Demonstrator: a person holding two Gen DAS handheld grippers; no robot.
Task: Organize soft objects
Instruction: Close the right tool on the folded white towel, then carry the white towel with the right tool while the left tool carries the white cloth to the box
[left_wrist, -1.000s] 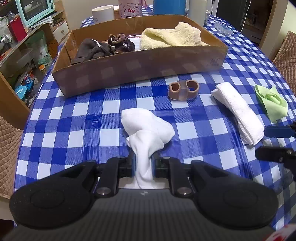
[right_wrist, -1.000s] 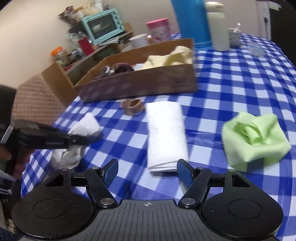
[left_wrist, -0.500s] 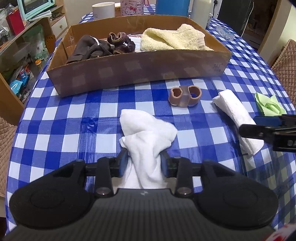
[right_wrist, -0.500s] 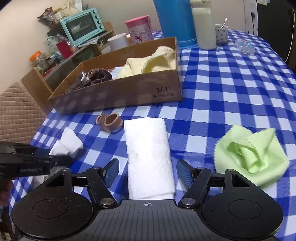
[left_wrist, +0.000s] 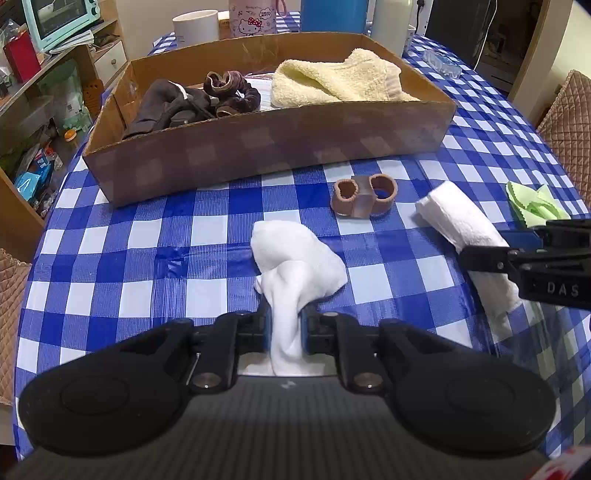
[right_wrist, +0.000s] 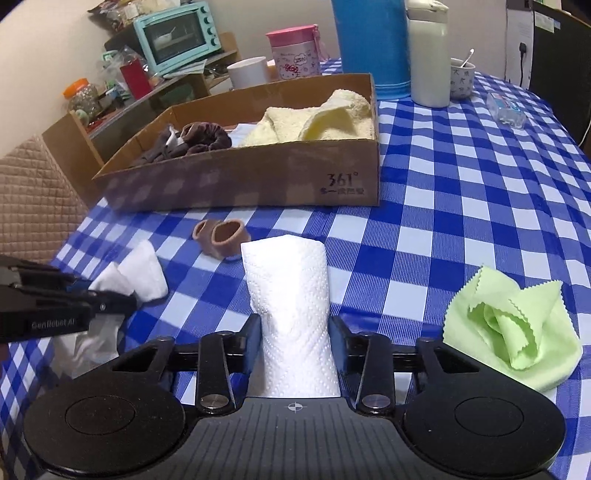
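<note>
With a yellow towel (left_wrist: 332, 79) and brown scrunchies (left_wrist: 231, 90) already in the cardboard box (left_wrist: 266, 147), the left gripper (left_wrist: 286, 326), jaws just narrowed, pinches the white cloth (left_wrist: 295, 254) on the near table while the right gripper (right_wrist: 295, 341), jaws just closed in, clamps the folded paper towel (right_wrist: 288, 280), leaving the green cloth (right_wrist: 511, 326) at right and brown sleeves (left_wrist: 364, 194) by the box.

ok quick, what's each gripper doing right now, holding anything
Left gripper: just closed, shut on the white cloth.
Right gripper: just closed, shut on the folded paper towel.

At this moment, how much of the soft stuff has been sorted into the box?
Done: yellow towel, brown scrunchie and dark cloth lie in the cardboard box.
In hand: left gripper pinches the white cloth; right gripper has just closed on the folded paper towel.
Left: green cloth, brown two-ring piece.
</note>
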